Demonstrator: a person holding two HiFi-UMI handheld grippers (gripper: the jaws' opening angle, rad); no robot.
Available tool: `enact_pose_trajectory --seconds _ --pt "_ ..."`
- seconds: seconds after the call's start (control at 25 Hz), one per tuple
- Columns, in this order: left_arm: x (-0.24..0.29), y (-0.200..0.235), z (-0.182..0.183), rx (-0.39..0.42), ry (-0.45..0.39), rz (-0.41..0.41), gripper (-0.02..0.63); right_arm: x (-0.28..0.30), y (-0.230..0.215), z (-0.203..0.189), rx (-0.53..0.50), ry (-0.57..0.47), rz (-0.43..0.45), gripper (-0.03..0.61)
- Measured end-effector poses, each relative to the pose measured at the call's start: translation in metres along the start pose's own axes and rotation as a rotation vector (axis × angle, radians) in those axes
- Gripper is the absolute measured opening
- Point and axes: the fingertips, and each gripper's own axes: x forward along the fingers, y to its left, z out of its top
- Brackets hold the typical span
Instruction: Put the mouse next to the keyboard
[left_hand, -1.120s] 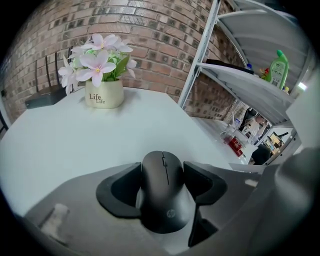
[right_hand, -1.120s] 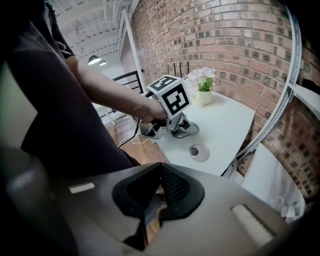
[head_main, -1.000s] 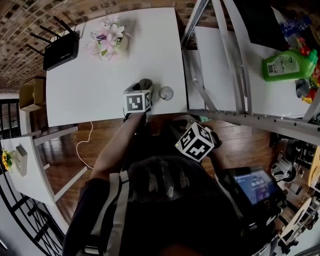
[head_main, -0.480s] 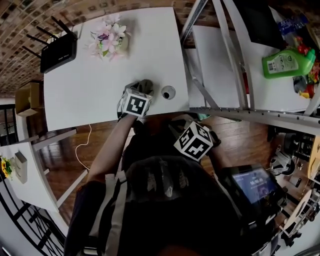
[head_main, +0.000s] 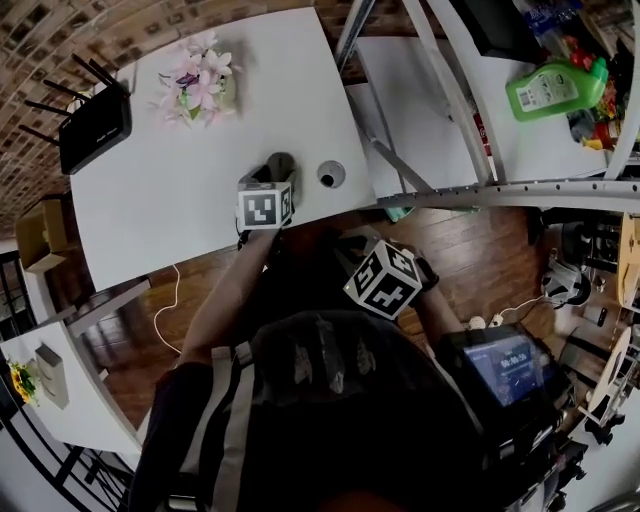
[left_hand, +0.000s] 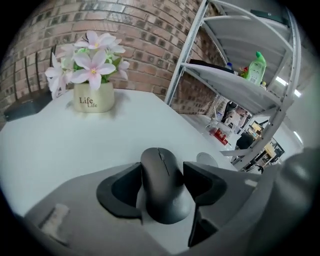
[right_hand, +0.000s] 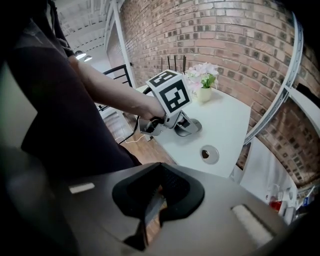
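Note:
A black mouse (left_hand: 161, 182) lies on the white table (head_main: 180, 190) near its front edge. My left gripper (left_hand: 161, 169) straddles it, one pad (left_hand: 117, 187) against each side. Its jaws have just been closing with the mouse between them. In the head view the left gripper (head_main: 277, 168) shows beyond its marker cube, and the mouse is mostly hidden there. The right gripper view shows the left gripper (right_hand: 187, 127) low on the table. My right gripper (right_hand: 156, 196) hangs over the wooden floor in front of the table, shut with nothing in it. No keyboard is in view.
A flower pot (head_main: 195, 85) and a black router (head_main: 90, 125) stand at the table's far side. A round cable hole (head_main: 331, 173) lies just right of the mouse. A metal rack (head_main: 450, 100) with a green bottle (head_main: 550, 85) stands to the right.
The left gripper has stayed at the mouse while its marker cube rolled a little. The right gripper's cube has shifted slightly. The head camera has swung, so the table sits further left.

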Motion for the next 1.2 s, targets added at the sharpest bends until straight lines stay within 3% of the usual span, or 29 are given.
enact_pose_trajectory --seconds 0.12,0.32,0.72,0.88,1.2 --pt "-0.007 0.011 -0.002 0.022 -0.043 0.030 0.270 0.002 0.012 -0.003 0.045 0.010 -0.007 0.006" --pt "-0.025 0.023 -0.009 -0.011 -0.075 0.053 0.270 0.005 0.028 -0.006 0.109 0.016 -0.001 0.006" --pt "-0.031 0.029 -0.015 -0.045 -0.108 0.108 0.268 0.006 0.016 0.005 -0.042 0.005 0.050 0.006" --pt "-0.021 0.024 -0.015 -0.118 -0.098 0.083 0.267 0.001 0.005 -0.001 -0.057 -0.002 0.069 0.006" --pt "-0.021 0.034 -0.008 -0.088 -0.103 0.173 0.270 -0.007 -0.020 -0.019 -0.076 -0.034 0.095 0.006"
